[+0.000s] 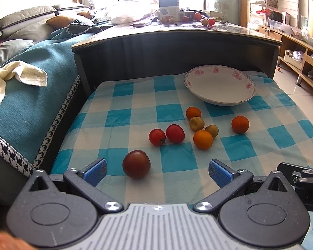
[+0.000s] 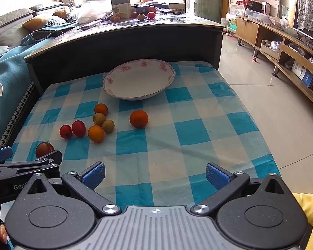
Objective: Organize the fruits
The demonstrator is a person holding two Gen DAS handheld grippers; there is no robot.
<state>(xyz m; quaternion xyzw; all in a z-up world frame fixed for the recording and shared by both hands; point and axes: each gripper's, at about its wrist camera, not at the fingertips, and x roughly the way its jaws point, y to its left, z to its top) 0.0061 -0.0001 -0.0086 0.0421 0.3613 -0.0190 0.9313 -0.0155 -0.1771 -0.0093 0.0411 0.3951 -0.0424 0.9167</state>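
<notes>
A low counter covered by a blue-and-white checked cloth stands against a taller dark wooden table cluttered with boxes and more fruit. A teal-covered sofa lies beside the counter; tiled floor and a long wooden shelf unit lie on the other side.

A white shallow bowl with pink floral rim sits empty at the far end of the cloth. Near the bowl's front edge lie the fruits: three round orange fruits, two small yellow-green fruits, and two small red fruits, the red pair touching. A dark red-brown tomato lies farthest from the bowl.

The left hand-held gripper is spread wide and holds nothing; the tomato sits just ahead of its blue fingertips, nearer one pad, apparently not touching. The right hand-held gripper is likewise wide apart and empty, over bare cloth, level with its neighbour, both pointing toward the bowl.
</notes>
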